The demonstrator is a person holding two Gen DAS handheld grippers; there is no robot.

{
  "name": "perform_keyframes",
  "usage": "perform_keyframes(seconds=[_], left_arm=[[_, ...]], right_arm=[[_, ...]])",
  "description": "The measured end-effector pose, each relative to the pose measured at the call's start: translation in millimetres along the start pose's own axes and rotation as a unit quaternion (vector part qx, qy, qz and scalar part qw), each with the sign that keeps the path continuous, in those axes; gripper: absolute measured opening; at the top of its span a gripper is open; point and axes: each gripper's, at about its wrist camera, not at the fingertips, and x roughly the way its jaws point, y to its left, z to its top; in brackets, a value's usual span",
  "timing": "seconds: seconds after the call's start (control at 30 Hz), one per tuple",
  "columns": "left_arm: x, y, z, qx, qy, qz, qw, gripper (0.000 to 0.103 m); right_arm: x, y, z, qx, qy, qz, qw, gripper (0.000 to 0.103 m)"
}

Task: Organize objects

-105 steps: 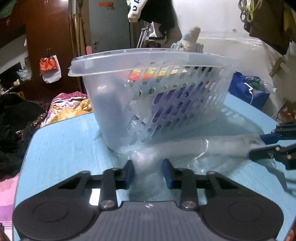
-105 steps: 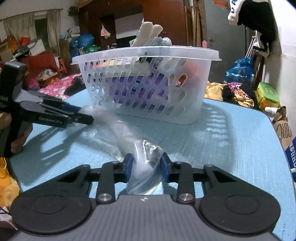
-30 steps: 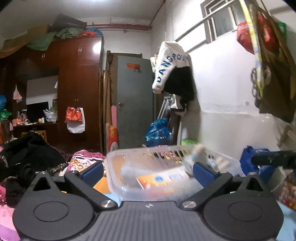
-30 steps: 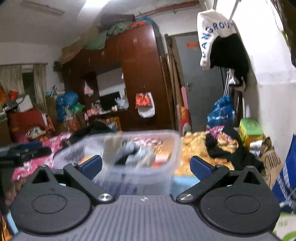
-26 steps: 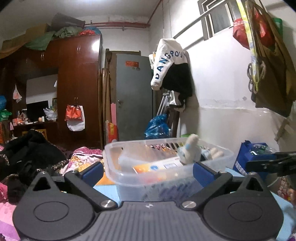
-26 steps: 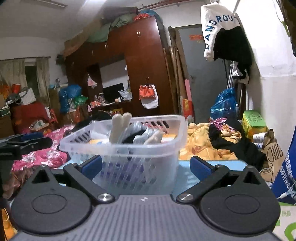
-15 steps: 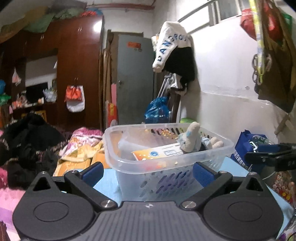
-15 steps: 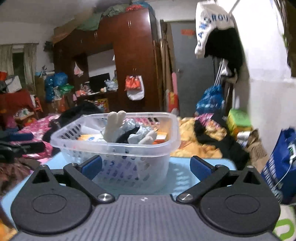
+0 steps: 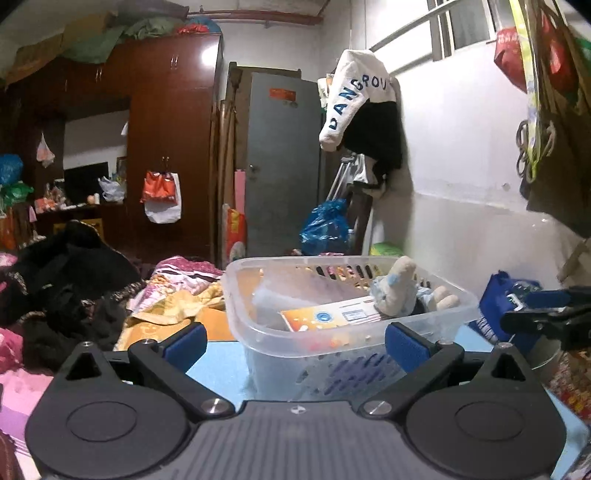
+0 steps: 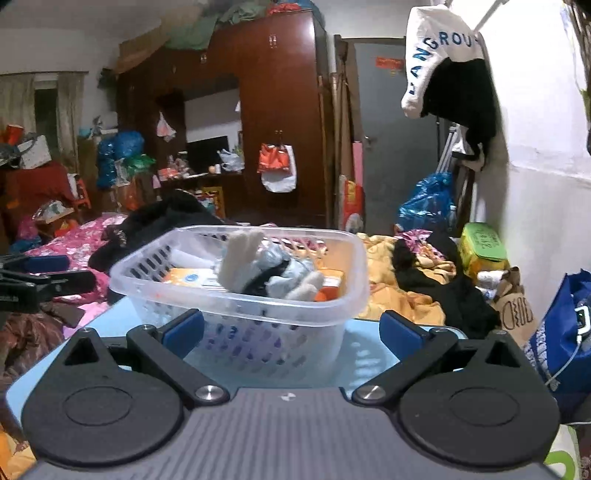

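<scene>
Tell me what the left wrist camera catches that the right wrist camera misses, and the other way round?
Only the left wrist view shows the window and the bags hanging on the wall. Only the right wrist view shows the green-lidded box and the curtains. Both share the clear plastic basket holding a stuffed toy and an orange box, on the blue table, plus the wardrobe.

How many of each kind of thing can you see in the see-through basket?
Stuffed toys: 1, the plush toy
Orange boxes: 2, the flat orange box and the small orange box
Clear plastic bags: 1, the clear bag
Total: 4 visible in the basket; anything underneath is hidden.
</scene>
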Motion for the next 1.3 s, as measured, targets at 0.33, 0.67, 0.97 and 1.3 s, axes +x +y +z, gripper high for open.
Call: perform_keyframes(seconds=[0.33, 0.67, 0.97, 1.3], left_arm=[[-3, -18, -8, 0.028, 0.018, -0.008, 0.9994, 0.103], [3, -31, -14, 0.033, 0.036, -0.002, 0.9988, 0.103], [4, -38, -16, 0.038, 0.039, -0.002, 0.9985, 0.103], [4, -42, -16, 0.04, 0.04, -0.002, 0.9984, 0.103]], right_arm=[[-6, 30, -13, -0.026, 0.016, 0.008, 1.0, 0.103], [-1, 19, -13, 0.002, 0.026, 0.009, 1.0, 0.103], [2, 11, -16, 0.014, 0.033, 0.01, 0.999, 0.103], [0, 9, -15, 0.014, 0.027, 0.006, 1.0, 0.103]])
